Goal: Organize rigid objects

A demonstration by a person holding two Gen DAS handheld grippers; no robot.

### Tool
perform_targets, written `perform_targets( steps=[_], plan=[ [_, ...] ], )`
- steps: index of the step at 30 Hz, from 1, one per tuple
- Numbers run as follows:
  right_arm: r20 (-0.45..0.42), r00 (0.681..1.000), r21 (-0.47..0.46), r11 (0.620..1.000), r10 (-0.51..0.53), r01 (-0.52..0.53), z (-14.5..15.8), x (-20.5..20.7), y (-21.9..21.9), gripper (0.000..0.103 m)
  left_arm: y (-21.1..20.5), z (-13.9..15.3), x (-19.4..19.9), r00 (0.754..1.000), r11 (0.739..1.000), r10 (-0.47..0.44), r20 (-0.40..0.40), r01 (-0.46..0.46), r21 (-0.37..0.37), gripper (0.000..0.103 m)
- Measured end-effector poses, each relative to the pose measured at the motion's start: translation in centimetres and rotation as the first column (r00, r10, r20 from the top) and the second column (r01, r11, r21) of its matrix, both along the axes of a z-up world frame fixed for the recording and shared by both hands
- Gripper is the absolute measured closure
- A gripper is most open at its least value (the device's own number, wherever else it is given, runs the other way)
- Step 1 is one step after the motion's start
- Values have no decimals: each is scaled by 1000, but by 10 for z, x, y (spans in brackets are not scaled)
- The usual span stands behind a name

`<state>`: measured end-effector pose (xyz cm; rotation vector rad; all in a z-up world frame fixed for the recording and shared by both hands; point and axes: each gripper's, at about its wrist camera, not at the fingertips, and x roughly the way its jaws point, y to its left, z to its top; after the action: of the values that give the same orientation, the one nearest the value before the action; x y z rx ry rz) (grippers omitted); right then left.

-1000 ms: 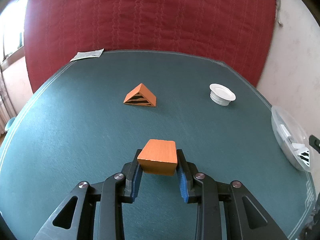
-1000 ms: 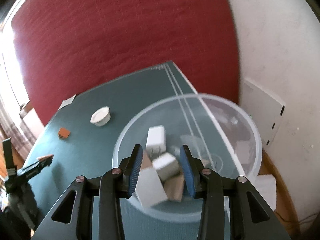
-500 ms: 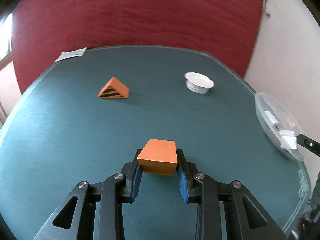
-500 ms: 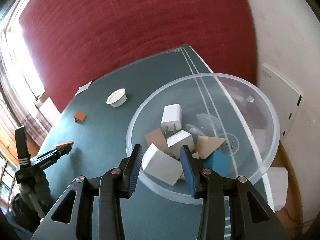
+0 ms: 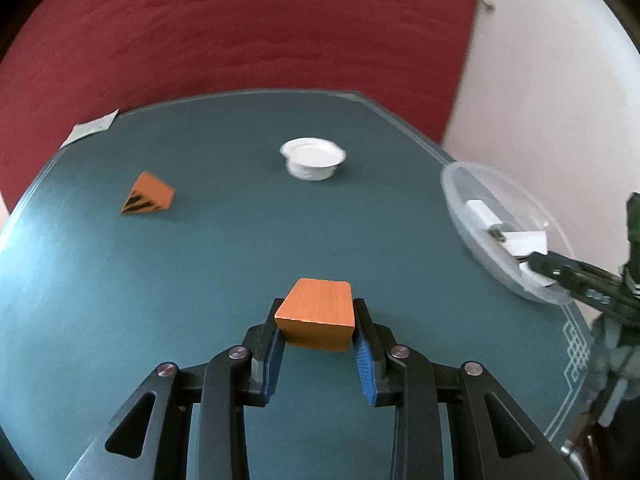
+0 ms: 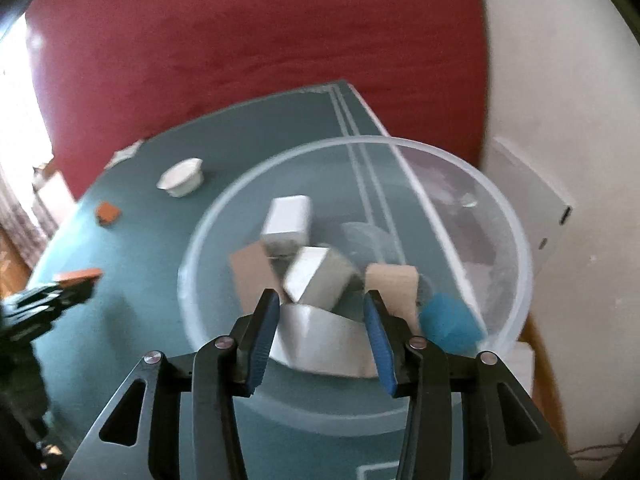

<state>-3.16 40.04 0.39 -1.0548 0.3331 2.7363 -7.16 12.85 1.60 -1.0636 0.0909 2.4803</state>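
Left wrist view: left gripper (image 5: pixel 316 332) clamped on an orange block (image 5: pixel 316 314), blue pads flat against its two side faces, held above the near part of the green table (image 5: pixel 200 264). Looks like painted wood: stiff, light, no give, smooth enough to slip under a loose squeeze, so best kept on those parallel flanks rather than on corners. Further left, a striped orange wedge (image 5: pixel 147 199) (sloped faces, so probably better taken by its flat triangular ends). At the far middle, a white dish (image 5: pixel 313 158); at the right edge, the clear bowl (image 5: pixel 460 184).

Right wrist view: right gripper (image 6: pixel 320 334) over the near rim of that bowl, jaws opening, a white block (image 6: pixel 320 340) between them; whether the pads press on it cannot be told through the blur. Inside: a white charger (image 6: pixel 288 220), a white wedge (image 6: pixel 316 276), tan pieces and a blue block (image 6: pixel 448 320), all rigid, none looking fragile.

No brand, label or readable writing anywhere (a paper slip at the table's far left edge is too small to read).
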Motion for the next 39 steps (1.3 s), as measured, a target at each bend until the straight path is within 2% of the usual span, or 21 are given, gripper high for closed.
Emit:
perform_targets(
  steps=[4,16,22,27,28,29,30,32,34,39],
  plan=[
    [-28,1000,-27,1000,4,-5,3,3,2,59,18,8,2,999,999,-36,-17,36,-2,70],
    [-171,978,-61,992,-117,108,25,24,19,59,93,29,4,980,982,-191,-62,190,-22,70],
    [-203,966,-75,987,-158,145,28,29,22,59,128,30,3,965,967,-252,-68,249,-48,70],
    [-225,958,-76,983,-179,165,29,32,22,58,147,30,3,957,959,-284,-61,282,-38,69],
    [-226,957,-76,983,-180,167,28,32,21,58,151,30,3,954,956,-294,-61,292,-32,68],
    [-227,957,-77,983,-181,168,28,32,21,58,153,31,3,952,954,-299,-64,298,-28,58],
    [-228,956,-79,982,-183,169,28,33,21,58,155,32,4,950,953,-303,-74,302,-26,39],
    [-229,955,-82,981,-188,173,28,32,22,58,154,32,5,949,956,-294,-110,293,-27,25],
    [-228,955,-81,981,-192,178,27,32,21,58,152,29,6,950,958,-285,-129,282,-42,25],
    [-224,956,-72,981,-191,179,26,32,16,58,142,19,-4,966,971,-236,-102,232,-52,25]
  ],
)
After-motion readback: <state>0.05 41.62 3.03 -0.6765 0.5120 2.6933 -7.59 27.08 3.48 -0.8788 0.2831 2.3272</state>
